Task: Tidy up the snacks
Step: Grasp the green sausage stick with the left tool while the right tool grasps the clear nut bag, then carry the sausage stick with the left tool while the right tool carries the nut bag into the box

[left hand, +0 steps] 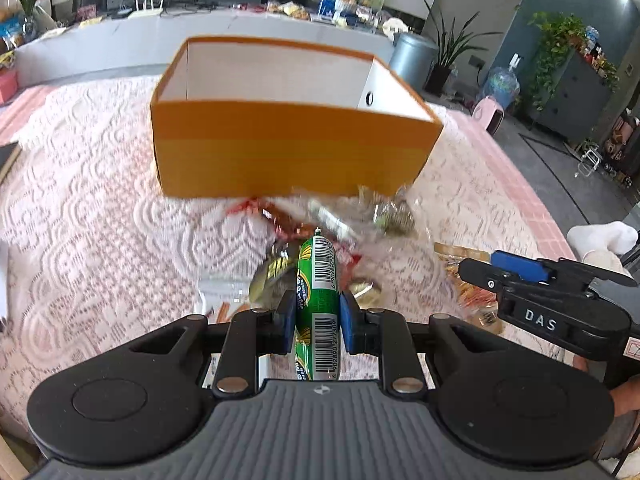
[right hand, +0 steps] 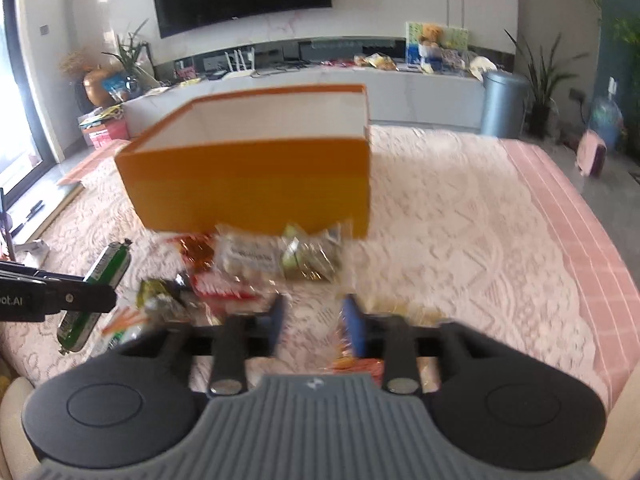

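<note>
1. Orange cardboard formed the box (left hand: 288, 152), open at the top and white inside, which stood on a pink lace-patterned cloth (left hand: 92, 208).
2. Just in front of the box's near wall lay a loose pile of wrapped snacks (right hand: 276, 258): clear, red and gold packets, blurred in both views.
3. Between its blue pads the left gripper (left hand: 318, 314) clenched a green sausage stick (left hand: 318, 292) with barcodes on its wrapper, the stick's tip pointing toward the box.
4. From the right wrist view the same stick (right hand: 106, 270) showed raised above the cloth, to the left of the pile.
5. Over the near edge of the pile was the right gripper (right hand: 314, 318); its jaws were drawn in as far as they go, with a gap left between the pads, and clear wrapping (right hand: 316, 316) showed in that gap; blur hid whether the pads pressed on it.
6. At the right edge of the left wrist view, part of a person's hand (left hand: 624, 396) showed behind the right gripper.
</note>
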`<state>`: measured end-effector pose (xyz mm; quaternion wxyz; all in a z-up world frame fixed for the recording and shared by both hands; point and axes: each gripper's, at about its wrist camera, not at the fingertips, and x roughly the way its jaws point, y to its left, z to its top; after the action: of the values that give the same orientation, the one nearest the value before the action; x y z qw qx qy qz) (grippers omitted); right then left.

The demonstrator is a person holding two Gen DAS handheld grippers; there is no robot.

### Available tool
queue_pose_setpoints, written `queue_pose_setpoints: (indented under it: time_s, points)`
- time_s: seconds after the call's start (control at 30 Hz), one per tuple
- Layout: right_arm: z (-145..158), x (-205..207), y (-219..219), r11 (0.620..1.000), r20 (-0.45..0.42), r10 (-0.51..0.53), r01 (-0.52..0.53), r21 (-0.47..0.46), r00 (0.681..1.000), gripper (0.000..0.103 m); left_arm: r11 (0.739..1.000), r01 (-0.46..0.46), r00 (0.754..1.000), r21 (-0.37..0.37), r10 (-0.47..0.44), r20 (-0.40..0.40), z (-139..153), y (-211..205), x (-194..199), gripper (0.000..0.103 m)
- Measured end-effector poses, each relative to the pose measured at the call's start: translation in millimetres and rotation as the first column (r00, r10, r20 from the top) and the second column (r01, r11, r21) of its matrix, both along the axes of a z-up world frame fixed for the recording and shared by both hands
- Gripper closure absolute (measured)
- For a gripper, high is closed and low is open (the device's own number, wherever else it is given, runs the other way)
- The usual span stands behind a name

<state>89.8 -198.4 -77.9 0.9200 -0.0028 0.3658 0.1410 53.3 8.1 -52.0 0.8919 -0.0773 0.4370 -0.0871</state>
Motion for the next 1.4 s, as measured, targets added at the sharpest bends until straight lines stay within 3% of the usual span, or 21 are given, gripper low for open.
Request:
queue_pose_setpoints:
  time_s: [0.03, 0.13, 0.17, 0.3, 0.43, 0.67, 0.8, 1.07, 1.4]
  points:
    - [-3.0, -1.9, -1.2, 1.000, -0.003, -0.002, 0.002, -0.004, 1.000, 0.059, 1.000, 0.001, 1.000, 0.002, -0.001, -0.006, -2.6, 0.1, -0.2, 0.079]
    - [-15.7, -3.3, -3.1, 1.000, -0.033, -0.013, 0.013, -0.021, 0.999, 0.030, 1.000, -0.001, 1.000, 0.004, 0.001, -0.024, -9.7, 1.1, 0.4, 0.078]
    - [-20.0, -2.8, -3.7, 0.999, -0.034, -0.023, 0.022, -0.031, 0.999, 0.025, 1.000, -0.002, 1.000, 0.004, 0.002, -0.030, -11.7, 1.6, 0.6, 0.078]
    - [-35.7, 3.1, -5.7, 0.992, -0.017, -0.062, 0.060, -0.110, 0.998, 0.016, 1.000, -0.004, 0.999, 0.009, 0.004, -0.054, -20.5, 3.8, 0.4, 0.078]
    - [-50.8, 12.3, -17.6, 0.985, -0.038, -0.100, 0.094, -0.144, 0.994, 0.016, 1.000, -0.001, 0.997, 0.012, 0.001, -0.072, -27.4, 3.7, 4.2, 0.078]
    - [-64.4, 28.7, -38.9, 0.986, -0.126, -0.166, 0.164, -0.030, 0.978, 0.018, 1.000, 0.009, 0.994, 0.018, -0.007, -0.107, -40.6, 0.5, 11.5, 0.078]
    - [-68.0, 32.7, -34.1, 0.988, -0.137, -0.157, 0.154, -0.031, 0.978, 0.020, 1.000, 0.010, 0.993, 0.016, -0.008, -0.121, -46.0, 0.4, 13.8, 0.078]
    - [-65.1, 26.9, -21.1, 0.987, -0.078, -0.124, 0.114, -0.117, 0.989, 0.031, 1.000, 0.006, 0.992, 0.014, -0.004, -0.126, -48.9, 2.9, 15.8, 0.078]
    - [-43.6, 13.9, -13.6, 0.993, -0.002, -0.082, 0.081, -0.086, 0.997, 0.034, 1.000, 0.000, 0.997, -0.003, 0.000, -0.083, -32.5, 7.3, 8.0, 0.078]
